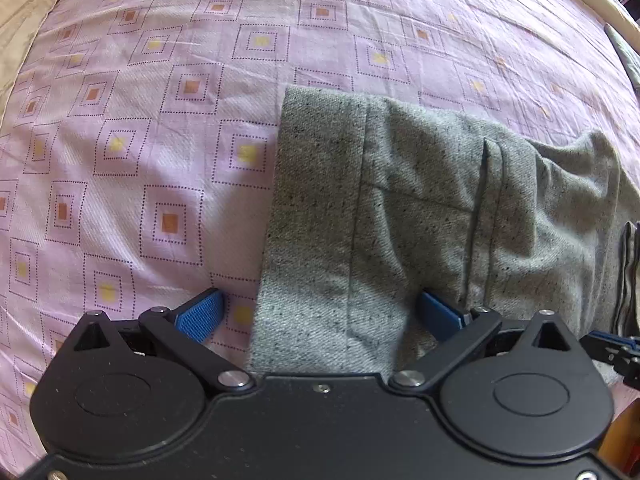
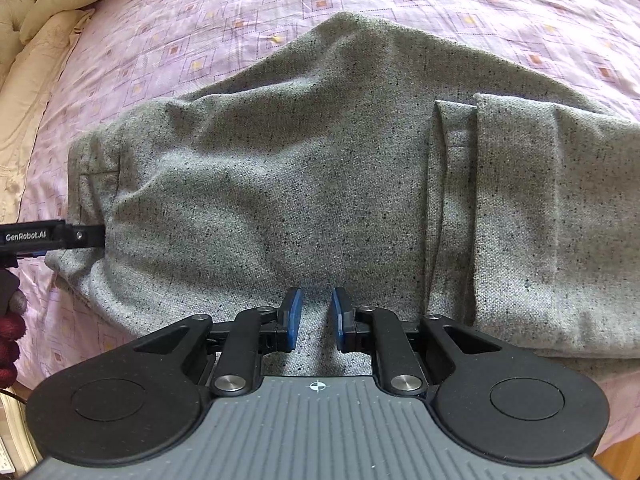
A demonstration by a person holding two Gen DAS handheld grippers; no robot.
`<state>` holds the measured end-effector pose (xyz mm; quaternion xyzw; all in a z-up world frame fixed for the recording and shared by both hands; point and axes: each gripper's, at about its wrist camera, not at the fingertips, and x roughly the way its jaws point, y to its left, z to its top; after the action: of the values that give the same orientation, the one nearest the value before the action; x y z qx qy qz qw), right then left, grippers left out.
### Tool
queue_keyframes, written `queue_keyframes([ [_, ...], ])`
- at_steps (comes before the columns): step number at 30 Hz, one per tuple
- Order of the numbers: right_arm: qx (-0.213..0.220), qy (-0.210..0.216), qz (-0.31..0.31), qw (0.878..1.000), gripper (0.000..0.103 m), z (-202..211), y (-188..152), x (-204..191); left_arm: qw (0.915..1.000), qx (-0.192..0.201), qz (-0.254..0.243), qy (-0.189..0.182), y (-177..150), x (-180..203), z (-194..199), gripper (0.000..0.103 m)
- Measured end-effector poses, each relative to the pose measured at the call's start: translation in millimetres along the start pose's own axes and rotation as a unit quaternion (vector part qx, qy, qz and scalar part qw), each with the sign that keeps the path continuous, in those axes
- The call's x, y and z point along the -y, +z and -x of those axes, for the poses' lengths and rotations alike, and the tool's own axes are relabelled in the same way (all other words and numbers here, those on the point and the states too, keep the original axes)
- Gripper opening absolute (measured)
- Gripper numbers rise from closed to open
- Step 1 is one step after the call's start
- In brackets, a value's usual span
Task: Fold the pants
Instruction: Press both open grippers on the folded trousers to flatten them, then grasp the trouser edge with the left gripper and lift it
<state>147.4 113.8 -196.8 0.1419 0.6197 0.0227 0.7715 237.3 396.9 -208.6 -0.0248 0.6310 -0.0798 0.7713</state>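
**Operator:** While I look down through the left wrist view, I see the grey pants (image 1: 400,208) folded into a compact stack on the lilac patterned bedsheet (image 1: 140,120), filling the centre and right of the frame. My left gripper (image 1: 320,312) stands with its jaws spread wide, one blue pad over the sheet at lower left, the other over the cloth. The edge of the stack lies between them, but neither pad presses on it.

**Observer:** And the right one?

**Operator:** In the right wrist view the right gripper (image 2: 317,316) sits low at the bottom centre, its jaws drawn narrow with a slim gap left. Grey cloth shows through that gap; whether the pads pinch a ridge of it I cannot tell.

**Observer:** How far along are you?

**Operator:** Well along, I judge. The legs already lie doubled over, and layered hems show at the right of the frame. The stack still bulges at the upper centre and sags at the left. What is left looks like flattening, squaring the edges, perhaps one more fold.
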Motion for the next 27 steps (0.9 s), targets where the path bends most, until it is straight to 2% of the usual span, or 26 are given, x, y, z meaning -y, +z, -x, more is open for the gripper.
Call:
queue_keyframes([
  [1,0.001,0.000,0.001,1.000,0.016,1.1,-1.1,0.6,0.9999,0.008,-0.001,-0.007,-0.7,1.9,3.5,0.082],
  [2,0.001,0.001,0.002,1.000,0.016,2.7,-2.5,1.4,0.9996,0.013,-0.004,-0.024,-1.4,4.2,9.8,0.058],
  [3,0.002,0.001,0.002,1.000,0.016,3.9,-3.1,1.9,0.9993,0.010,-0.003,-0.035,-1.0,5.8,14.9,0.049],
  [4,0.003,0.001,0.002,1.000,0.016,6.0,-3.7,2.8,0.9994,0.010,-0.003,-0.032,0.0,8.6,19.7,0.042],
  [7,0.025,0.002,0.000,1.000,0.016,18.7,-5.5,6.5,0.9997,0.020,-0.007,-0.015,1.4,16.5,36.1,0.030],
  [10,0.049,0.001,-0.008,0.999,0.016,29.9,-5.0,12.0,0.9995,0.029,0.006,-0.012,1.2,18.8,53.9,0.028],
  [12,0.050,-0.002,-0.011,0.999,0.016,27.4,-4.8,16.4,0.9990,0.044,0.004,-0.009,-0.8,20.7,66.8,0.022],
  [14,0.041,-0.010,-0.008,0.999,0.016,18.4,-7.2,19.1,0.9985,0.055,-0.006,-0.002,-1.6,27.4,76.0,0.021],
  [16,-0.003,-0.015,0.002,1.000,0.017,-1.2,-11.2,20.8,0.9980,0.062,-0.016,-0.001,-1.8,33.8,81.3,0.020],
  [17,0.012,-0.016,0.013,1.000,0.016,-0.1,-13.5,19.5,0.9976,0.066,-0.022,0.003,-2.3,37.2,84.3,0.019],
  [20,0.007,-0.017,0.034,0.999,0.016,2.8,-13.2,16.4,0.9961,0.079,-0.036,0.013,-5.8,46.8,94.3,0.019],
  [27,0.051,0.023,0.008,0.998,0.016,36.7,-21.6,34.6,0.9918,0.113,-0.058,0.016,-9.7,80.1,123.6,0.016],
])
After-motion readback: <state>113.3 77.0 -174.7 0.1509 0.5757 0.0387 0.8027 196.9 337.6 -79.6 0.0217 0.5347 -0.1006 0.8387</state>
